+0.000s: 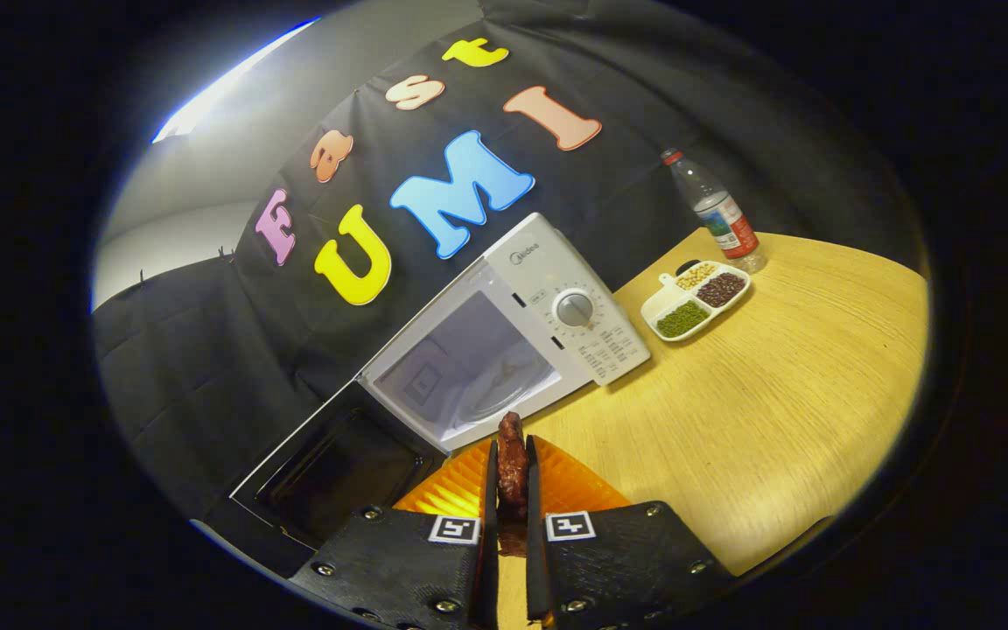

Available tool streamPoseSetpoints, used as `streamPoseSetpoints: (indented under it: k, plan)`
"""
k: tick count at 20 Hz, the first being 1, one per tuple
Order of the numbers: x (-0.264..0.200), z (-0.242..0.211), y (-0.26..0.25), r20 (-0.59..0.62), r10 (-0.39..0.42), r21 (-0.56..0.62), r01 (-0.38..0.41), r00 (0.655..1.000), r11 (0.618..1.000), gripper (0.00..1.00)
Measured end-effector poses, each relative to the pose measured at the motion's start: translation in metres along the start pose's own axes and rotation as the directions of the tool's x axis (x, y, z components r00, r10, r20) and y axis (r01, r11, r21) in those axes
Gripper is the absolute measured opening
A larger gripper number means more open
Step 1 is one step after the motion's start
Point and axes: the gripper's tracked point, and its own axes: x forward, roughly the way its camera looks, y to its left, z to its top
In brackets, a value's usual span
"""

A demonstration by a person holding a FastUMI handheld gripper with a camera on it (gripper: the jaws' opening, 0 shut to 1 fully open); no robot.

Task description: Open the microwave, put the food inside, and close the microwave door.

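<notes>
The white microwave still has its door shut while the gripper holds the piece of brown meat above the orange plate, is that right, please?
Not quite: the white microwave has its door swung open, baring the cavity and its glass turntable. The rest stands: the gripper is shut on the piece of brown meat, above the orange plate. The gripper view shows it.

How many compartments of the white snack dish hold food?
3 in the snack dish beside the bottle: pale beans, dark beans, green beans. The gripper is shut on the meat.
</notes>
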Motion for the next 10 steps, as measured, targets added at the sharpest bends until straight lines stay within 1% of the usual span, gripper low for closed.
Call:
streamPoseSetpoints:
  k: [3, 7, 10]
  plan:
    - [0.037, 0.001, 0.036, 0.005, 0.036, 0.010, -0.036, 0.999, 0.999, 0.13]
    - [0.098, 0.006, 0.067, 0.052, 0.044, -0.014, -0.044, 0.998, 0.999, 0.13]
    - [0.147, 0.004, 0.077, 0.074, 0.012, -0.021, -0.010, 0.997, 1.000, 0.13]
